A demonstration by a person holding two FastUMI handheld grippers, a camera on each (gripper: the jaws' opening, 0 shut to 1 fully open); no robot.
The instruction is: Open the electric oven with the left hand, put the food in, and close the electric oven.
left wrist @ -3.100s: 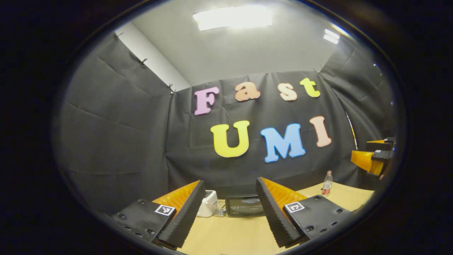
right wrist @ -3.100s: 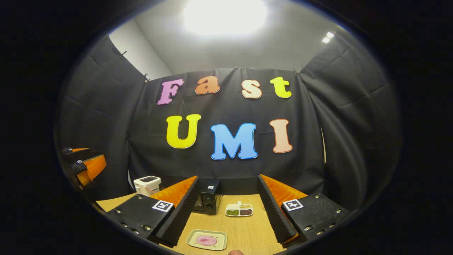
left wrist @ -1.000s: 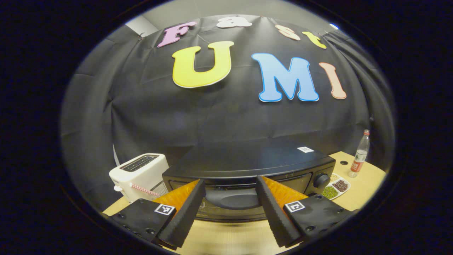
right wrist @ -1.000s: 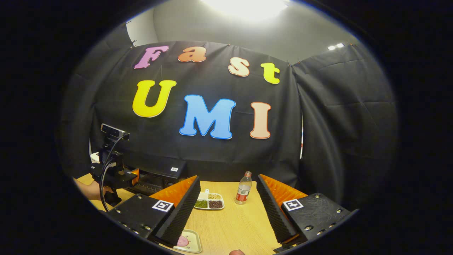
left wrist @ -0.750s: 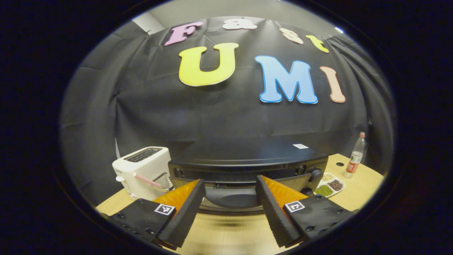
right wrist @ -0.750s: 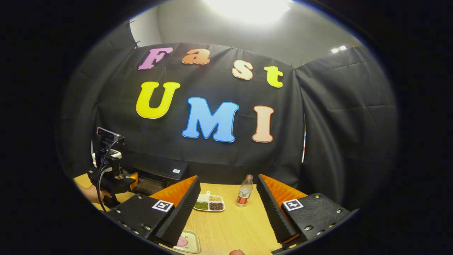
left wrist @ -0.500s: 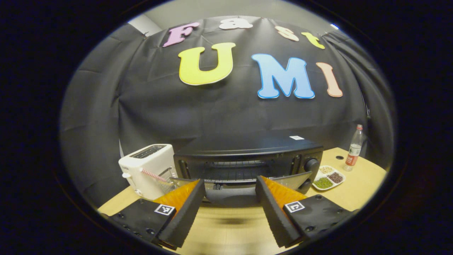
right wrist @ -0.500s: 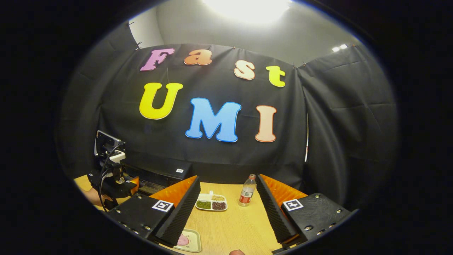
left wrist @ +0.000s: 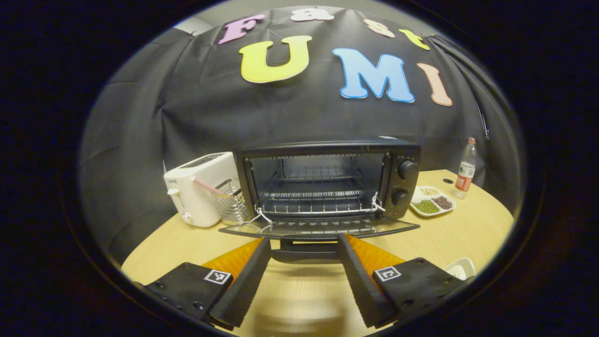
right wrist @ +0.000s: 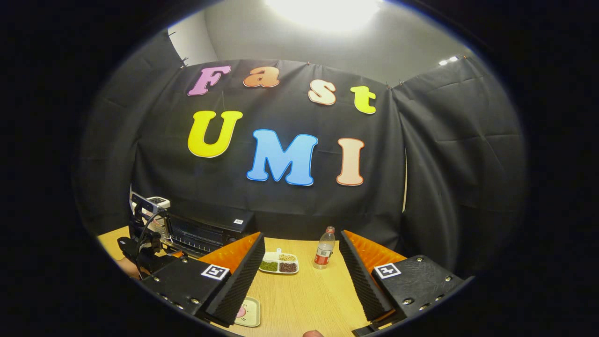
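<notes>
Left gripper (left wrist: 304, 281), fingers apart, is facing the open oven (left wrist: 327, 182); its stiff hinged door handle (left wrist: 304, 248) lies between them.

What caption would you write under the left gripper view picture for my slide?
Open left gripper faces the oven, door down, wire rack bare, beside a white toaster.

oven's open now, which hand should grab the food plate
Right. The right gripper is open and the plate lies just below its fingers. The left gripper sits in front of the oven's lowered door.
</notes>
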